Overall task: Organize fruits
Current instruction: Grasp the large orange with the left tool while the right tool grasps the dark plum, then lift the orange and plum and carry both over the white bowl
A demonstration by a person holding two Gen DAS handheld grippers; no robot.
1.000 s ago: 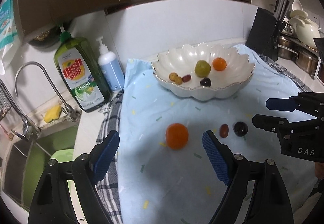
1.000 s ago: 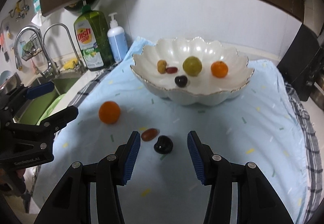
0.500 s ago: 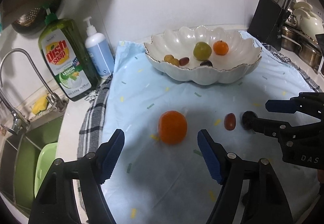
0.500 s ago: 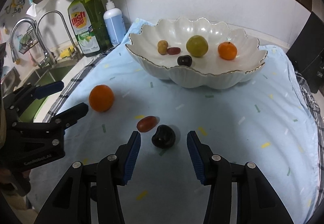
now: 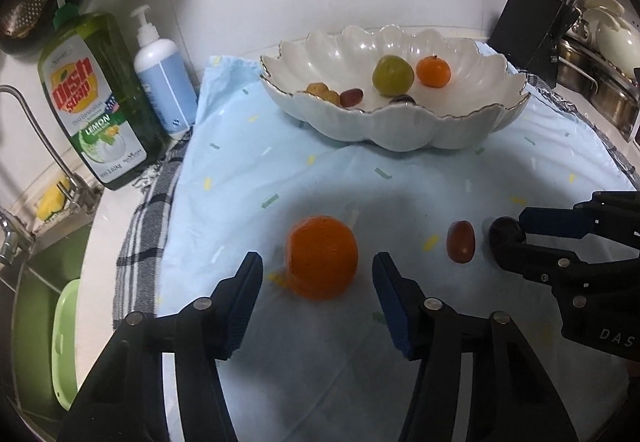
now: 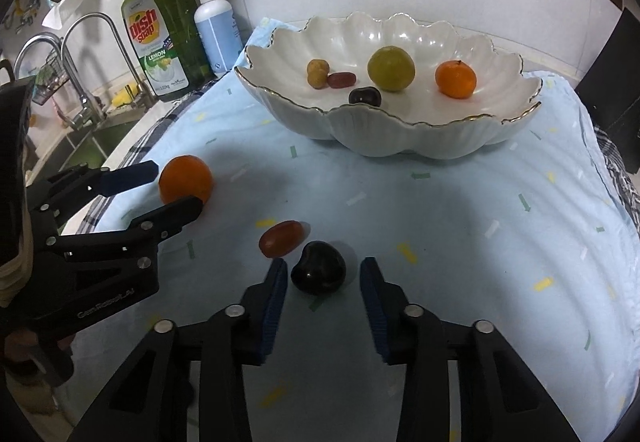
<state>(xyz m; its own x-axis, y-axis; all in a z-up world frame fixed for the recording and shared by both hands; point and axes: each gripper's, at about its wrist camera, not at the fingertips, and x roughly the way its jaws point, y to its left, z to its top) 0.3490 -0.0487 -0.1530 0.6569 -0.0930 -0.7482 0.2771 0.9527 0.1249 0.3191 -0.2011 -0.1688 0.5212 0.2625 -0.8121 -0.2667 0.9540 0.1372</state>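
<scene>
An orange lies on the light blue cloth between the pads of my left gripper. Its jaws are closing, with a gap still showing on both sides. My right gripper straddles a dark cherry; its jaws are closing too, and the pads are not pressing on the cherry. A red grape lies just left of the cherry. Behind stands a white scalloped bowl holding a green fruit, a small orange, a grape, a dark cherry and two tan fruits.
A green dish soap bottle and a white pump bottle stand at the back left, beside a sink and tap. A black knife block and pots stand at the right. A checked towel edges the cloth.
Both grippers have sunk toward the cloth and their jaws have narrowed. The orange now sits between the left pads and the cherry between the right pads.
</scene>
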